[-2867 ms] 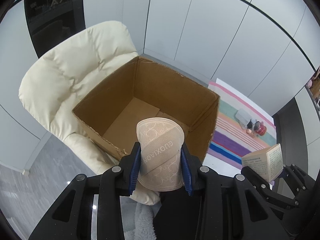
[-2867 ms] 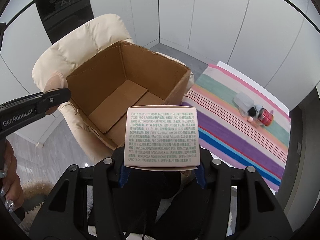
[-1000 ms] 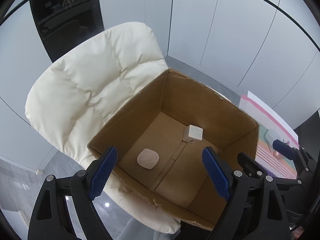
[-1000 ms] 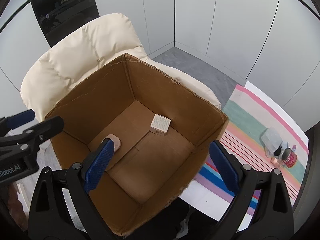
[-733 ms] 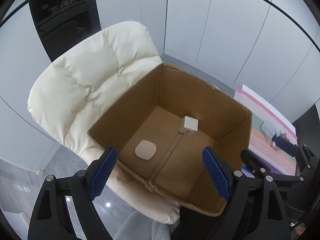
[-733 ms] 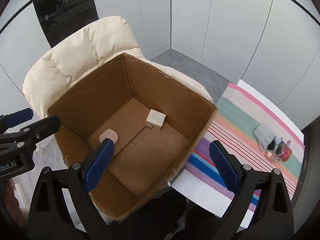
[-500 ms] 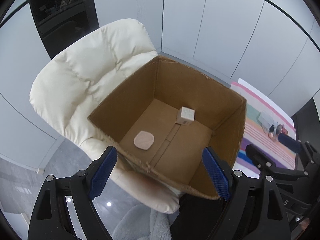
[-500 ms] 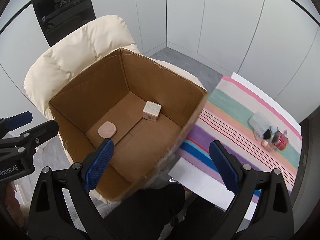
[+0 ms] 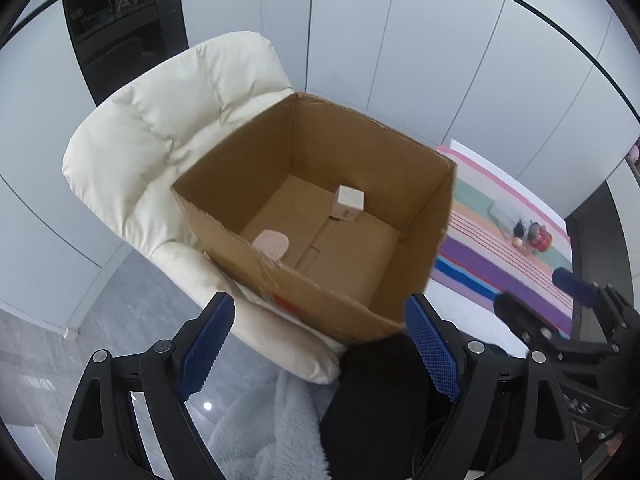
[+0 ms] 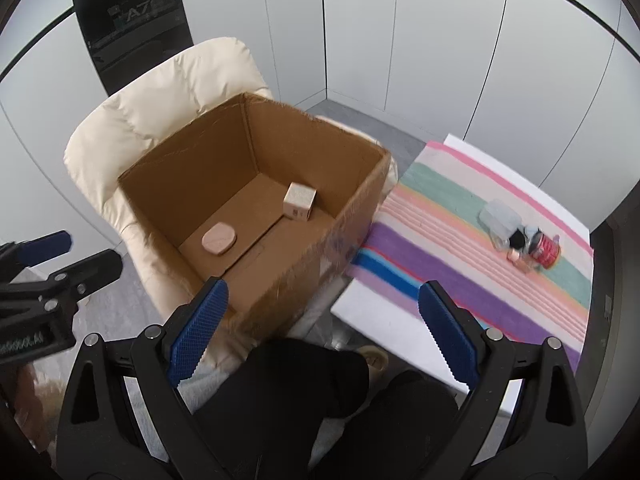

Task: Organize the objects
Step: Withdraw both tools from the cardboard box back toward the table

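Note:
An open cardboard box point(image 9: 372, 184) point(image 10: 188, 160) sits on a cream padded chair point(image 9: 168, 120) point(image 10: 160, 92). Inside lie a flat pink oval compact point(image 9: 271, 242) point(image 10: 218, 238) and a small white cube carton point(image 9: 347, 202) point(image 10: 300, 201). My left gripper point(image 9: 318, 344) is open and empty, in front of the box's near wall. My right gripper point(image 10: 322, 328) is open and empty, near the box's right corner. Several small items, among them a red tin point(image 10: 546, 249) point(image 9: 542, 238) and a clear pouch point(image 10: 496, 216), lie on a striped cloth.
The striped cloth point(image 10: 460, 264) point(image 9: 500, 252) covers a white table to the right of the chair. White wall panels point(image 10: 400, 32) stand behind. A dark glass panel point(image 10: 128, 12) is at the back left. A person's dark-trousered legs point(image 10: 320, 392) and a grey fleece point(image 9: 260, 432) are below.
Both grippers let go of the compact and the carton, which now lie in the box. Both grippers have since pulled back from the box and swung right, so more of the striped cloth shows.

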`<state>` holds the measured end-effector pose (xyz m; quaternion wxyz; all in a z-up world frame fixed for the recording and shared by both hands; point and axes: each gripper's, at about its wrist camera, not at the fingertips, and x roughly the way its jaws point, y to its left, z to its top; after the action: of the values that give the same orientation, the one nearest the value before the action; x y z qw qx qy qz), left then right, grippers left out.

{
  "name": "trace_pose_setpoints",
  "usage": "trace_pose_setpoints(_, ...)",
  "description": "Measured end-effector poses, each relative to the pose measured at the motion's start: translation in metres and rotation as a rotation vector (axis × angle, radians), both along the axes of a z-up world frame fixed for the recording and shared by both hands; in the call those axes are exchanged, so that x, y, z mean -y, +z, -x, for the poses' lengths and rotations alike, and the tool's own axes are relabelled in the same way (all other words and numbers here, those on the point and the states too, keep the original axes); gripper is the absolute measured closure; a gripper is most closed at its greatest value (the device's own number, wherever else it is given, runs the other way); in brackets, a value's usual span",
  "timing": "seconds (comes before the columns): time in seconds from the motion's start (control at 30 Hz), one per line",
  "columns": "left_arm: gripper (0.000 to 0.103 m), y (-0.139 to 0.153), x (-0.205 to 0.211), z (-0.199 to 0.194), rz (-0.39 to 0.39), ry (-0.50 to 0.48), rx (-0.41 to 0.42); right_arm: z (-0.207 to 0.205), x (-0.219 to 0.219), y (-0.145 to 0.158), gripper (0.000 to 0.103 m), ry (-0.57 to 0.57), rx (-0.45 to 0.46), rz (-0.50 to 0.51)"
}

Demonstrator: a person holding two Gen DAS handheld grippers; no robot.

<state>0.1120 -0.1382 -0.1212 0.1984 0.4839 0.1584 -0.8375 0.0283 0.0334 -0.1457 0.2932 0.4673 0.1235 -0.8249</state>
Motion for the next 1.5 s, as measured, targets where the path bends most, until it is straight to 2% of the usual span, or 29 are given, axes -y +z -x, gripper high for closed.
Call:
trace_pose_setpoints(0.13, 0.015, 0.004, -0.009, -0.004, -0.023, -0.009, -0.019, -0.012, -0.021, 0.001, 0.005, -0.022, 0.018, 0.006)
trace_pose_setpoints(0.37, 0.015, 0.001, -0.018, 0.005, -0.031, -0.026, -0.008, -0.005, -0.039, 0.001, 0.005, -0.081, 0.009, 0.002)
trace_pose_setpoints(0.73, 0.015, 0.004, -0.033, 0.021, -0.011, -0.066, -0.004, 0.003, -0.059, -0.002, 0.005, -0.140, 0.020, 0.017)
trace_pose_setpoints(1.1, 0.015, 0.000, -0.078, 0.053, -0.033, -0.182, -0.008, 0.010, -0.107, -0.002, 0.005, -0.256, 0.019, 0.002)
trace_pose_setpoints(1.5, 0.015, 0.001, -0.157, 0.088, -0.053, -0.352, -0.031, 0.005, -0.192, 0.002, 0.005, -0.438, 0.013, -0.015)
